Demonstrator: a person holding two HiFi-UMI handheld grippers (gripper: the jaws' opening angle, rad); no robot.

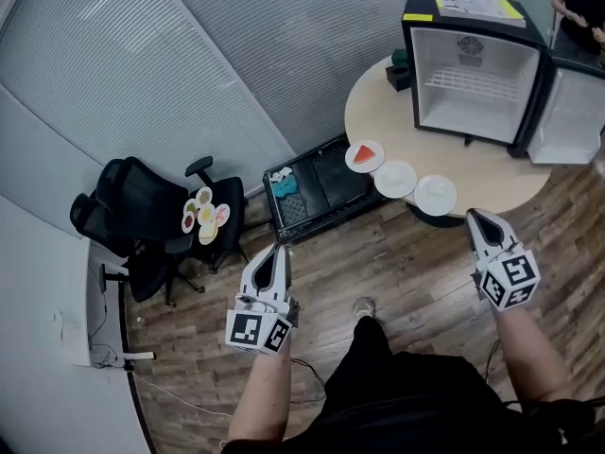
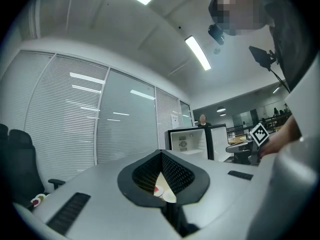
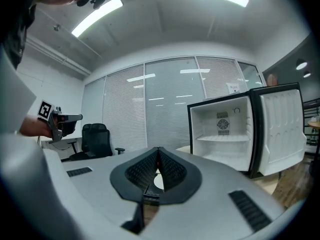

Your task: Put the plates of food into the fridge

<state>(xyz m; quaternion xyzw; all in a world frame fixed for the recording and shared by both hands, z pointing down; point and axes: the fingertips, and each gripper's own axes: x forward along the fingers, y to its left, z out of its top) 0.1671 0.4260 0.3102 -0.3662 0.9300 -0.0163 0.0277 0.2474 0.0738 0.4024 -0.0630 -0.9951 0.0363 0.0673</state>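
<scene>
Fridge (image 1: 477,64) at 1 o'clock: front open, door (image 1: 572,116) swung right and walling off the 2 o'clock side. A shelf (image 1: 477,81) splits the cavity. Three plates (image 1: 395,179) line the near rim of the table (image 1: 373,102). The wood floor (image 1: 406,253) up to the table is passable. Black crate (image 1: 317,187) at 12 and office chair (image 1: 142,220) at 10 crowd the left. Person (image 1: 579,8) behind the fridge, probably clear.

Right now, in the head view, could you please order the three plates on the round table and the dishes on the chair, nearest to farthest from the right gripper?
1. Right-hand white plate, just ahead of the right gripper.
2. Middle white plate, left of the first.
3. Plate with the red slice, leftmost of the row.
4. Dishes on the chair, far left.
</scene>
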